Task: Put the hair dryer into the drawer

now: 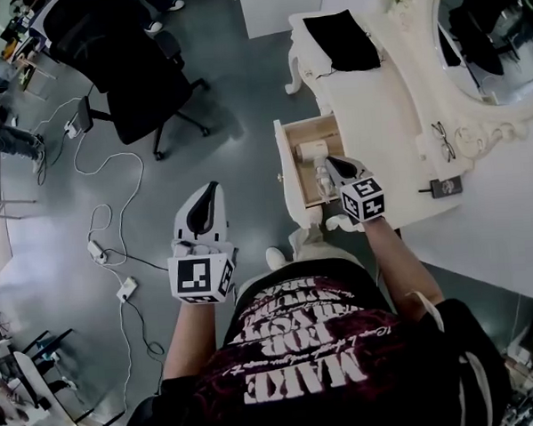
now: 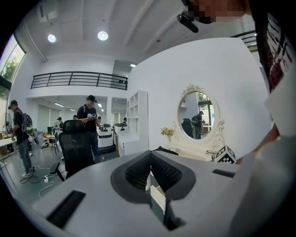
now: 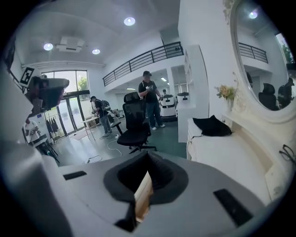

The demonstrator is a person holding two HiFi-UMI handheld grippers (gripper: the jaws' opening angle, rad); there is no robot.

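The cream hair dryer (image 1: 314, 149) lies inside the open wooden drawer (image 1: 293, 169), which stands pulled out from the left front edge of the white dressing-table worktop (image 1: 377, 113). The dryer rests toward the drawer's back half, clear of both grippers

The right gripper (image 1: 333, 166) is held over the front end of the drawer, just beside the dryer and not touching it. Its fingers (image 3: 164, 178) are closed together with nothing between them; only a thin sliver of pale wood shows through the seam

The left gripper (image 1: 210, 191) is held over the grey floor, well apart from the drawer and off the worktop's left edge. Its fingers (image 2: 138, 171) are likewise pressed together and empty

On the worktop, a black cloth pouch (image 1: 342, 39) lies near the far left corner, and a pair of glasses (image 1: 443, 140) sits by the base of the oval mirror (image 1: 498, 35). A small dark device (image 1: 446, 187) rests at the near edge. A black office chair (image 1: 125, 72) stands on the floor well to the left, with white cables (image 1: 126, 289) trailing nearby
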